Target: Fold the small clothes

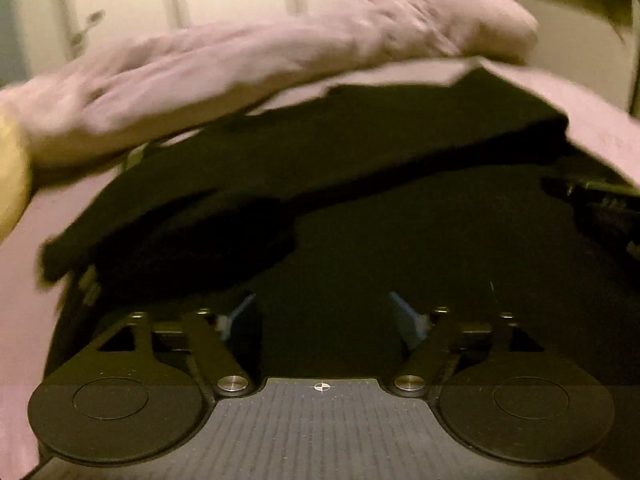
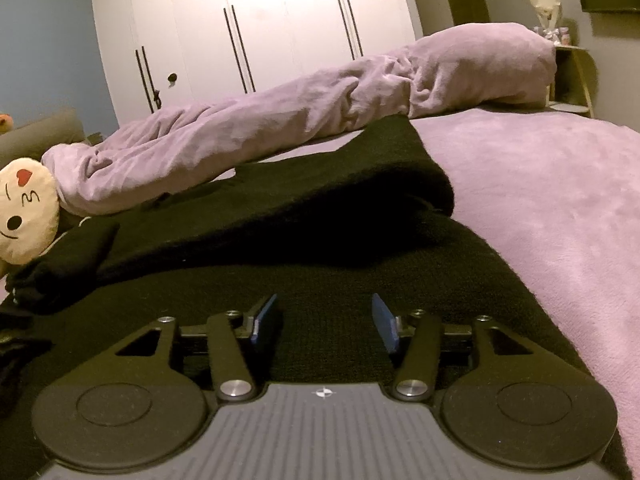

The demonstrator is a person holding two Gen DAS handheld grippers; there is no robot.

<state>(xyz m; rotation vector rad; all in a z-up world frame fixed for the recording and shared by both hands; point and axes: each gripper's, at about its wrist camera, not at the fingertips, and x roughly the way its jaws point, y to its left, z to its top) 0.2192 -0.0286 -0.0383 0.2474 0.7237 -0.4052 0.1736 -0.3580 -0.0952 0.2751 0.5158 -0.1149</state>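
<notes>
A black knit garment [image 2: 320,216] lies spread on the pink bed cover [image 2: 552,208], with a fold across its middle and a bunched sleeve [image 2: 60,268] at the left. It also fills the left wrist view [image 1: 340,168], which is blurred. My right gripper [image 2: 325,322] is open, low over the near part of the garment, with its blue pads [image 2: 385,322] apart and nothing between them. My left gripper [image 1: 322,312] is open too, close above the dark cloth, empty. A black object at the right edge of the left wrist view [image 1: 600,204] is too dark to identify.
A rolled pink blanket [image 2: 304,120] lies across the bed behind the garment. A cream emoji cushion [image 2: 24,208] sits at the left. White wardrobe doors [image 2: 256,20] stand behind, and a small shelf [image 2: 572,80] is at the right.
</notes>
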